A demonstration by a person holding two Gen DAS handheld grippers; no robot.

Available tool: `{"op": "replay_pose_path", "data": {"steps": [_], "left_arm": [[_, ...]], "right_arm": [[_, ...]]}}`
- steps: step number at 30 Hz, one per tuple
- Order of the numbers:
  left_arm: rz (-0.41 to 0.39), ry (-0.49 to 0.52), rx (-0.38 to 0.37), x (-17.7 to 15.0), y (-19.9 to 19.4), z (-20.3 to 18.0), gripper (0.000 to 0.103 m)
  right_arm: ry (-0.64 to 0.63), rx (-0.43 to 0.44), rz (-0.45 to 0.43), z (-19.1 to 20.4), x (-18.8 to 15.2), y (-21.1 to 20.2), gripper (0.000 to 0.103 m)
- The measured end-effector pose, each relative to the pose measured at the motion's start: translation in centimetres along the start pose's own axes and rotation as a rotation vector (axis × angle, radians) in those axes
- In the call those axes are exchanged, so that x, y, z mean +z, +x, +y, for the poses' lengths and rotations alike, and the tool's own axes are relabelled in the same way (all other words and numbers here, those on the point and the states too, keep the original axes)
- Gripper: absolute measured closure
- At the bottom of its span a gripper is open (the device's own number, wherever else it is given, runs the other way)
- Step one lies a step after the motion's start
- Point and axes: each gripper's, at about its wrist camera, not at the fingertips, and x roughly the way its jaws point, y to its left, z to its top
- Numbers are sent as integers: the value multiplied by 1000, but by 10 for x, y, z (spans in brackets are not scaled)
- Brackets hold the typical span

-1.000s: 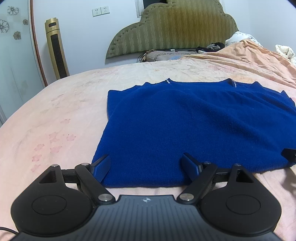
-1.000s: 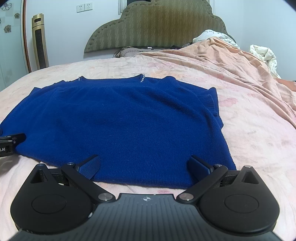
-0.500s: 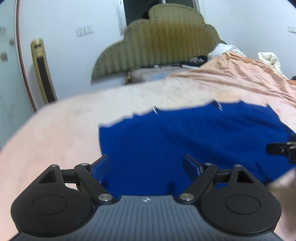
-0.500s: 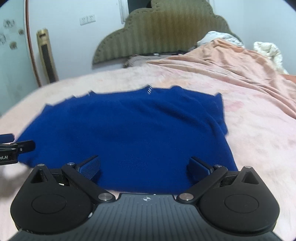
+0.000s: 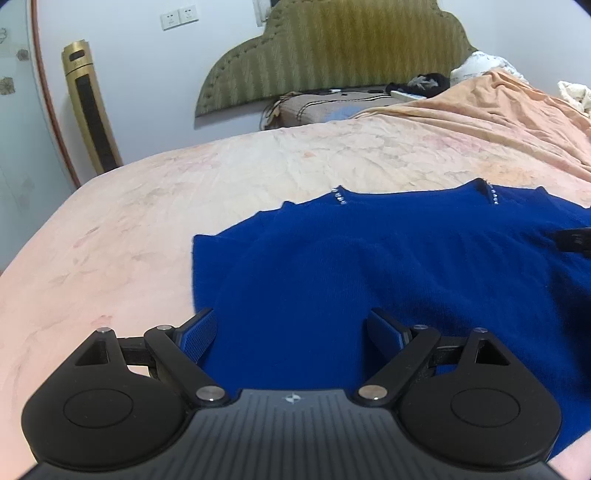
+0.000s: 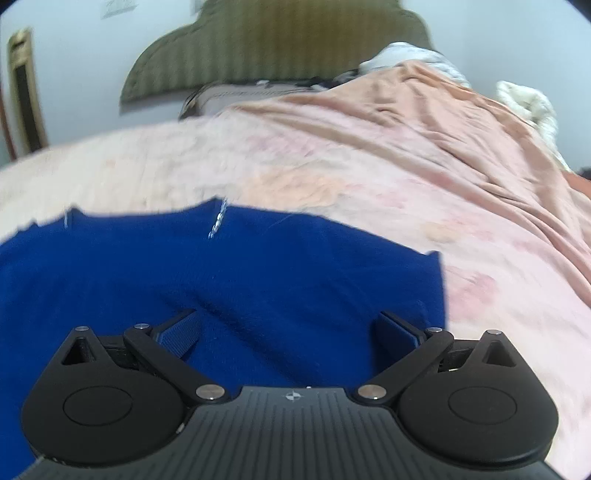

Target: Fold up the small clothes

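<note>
Sweater: a deep blue knit sweater (image 5: 369, 266) lies spread on the bed, filling the lower right of the left wrist view and the lower left and middle of the right wrist view (image 6: 221, 266).
Neckline: at the far edge, up-frame, with two short rows of small pale beads (image 5: 339, 195), one at each side of the collar.
Left sleeve edge: folded in, its corner showing at middle left of the left wrist view.
Left gripper: the left gripper (image 5: 293, 332) sits at the bottom of its own frame, and its jaws are opening, spread wide; blue knit shows between the fingers, but the pads press on nothing.
Right gripper: the right gripper (image 6: 291, 332) is at the bottom of its frame, jaws wide apart, over the right part of the sweater; nothing pinched. Its dark tip also pokes in at the right edge of the left wrist view (image 5: 574, 240).
Picture quality: the right wrist view is smeared with blur, so fine detail there is hard to tell.
Bed: a pale pink patterned bedsheet (image 5: 147, 221) under the sweater.
Blanket: a peach blanket (image 5: 498, 110) bunched at upper right.
Headboard: an olive padded headboard (image 5: 332, 48) at top centre.
Wall side: a gold tower appliance (image 5: 90, 110) stands at upper left, with white wall sockets (image 5: 179, 16) above it.
</note>
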Motion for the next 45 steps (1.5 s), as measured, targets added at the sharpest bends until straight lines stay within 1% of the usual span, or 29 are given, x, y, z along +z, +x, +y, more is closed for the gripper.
{"op": "replay_pose_path", "data": {"steps": [3, 4, 6, 8, 10, 14, 17, 18, 21, 25, 29, 45], "left_arm": [[24, -29, -13, 0, -2, 4, 14], [26, -34, -18, 0, -3, 3, 14], [23, -34, -20, -3, -8, 3, 14], [20, -31, -19, -9, -14, 1, 14], [25, -39, -22, -15, -19, -1, 14], [40, -60, -15, -30, -22, -6, 14], [26, -48, 3, -38, -23, -11, 13], [19, -41, 9, -39, -24, -13, 12], [4, -34, 17, -42, -23, -14, 10], [-23, -36, 25, -46, -24, -15, 9], [-36, -28, 35, -48, -25, -17, 9], [-38, -43, 22, -49, -26, -14, 9]], "right_arm": [[-38, 42, -68, 13, -14, -31, 0], [-50, 60, -73, 17, -20, -39, 0], [-73, 88, -54, 25, -32, -48, 1], [-99, 62, -35, 32, -43, -55, 1], [-102, 17, -42, 36, -54, -63, 1], [-83, 20, -51, 33, -69, -75, 1], [-130, -35, -61, 35, -79, -72, 0], [-134, -33, -63, 35, -82, -72, 0], [-87, 7, -52, 25, -83, -68, 0], [-40, 52, -36, 16, -83, -64, 0], [-47, 47, -39, 18, -85, -64, 0], [-43, 53, -37, 18, -84, -64, 0]]}}
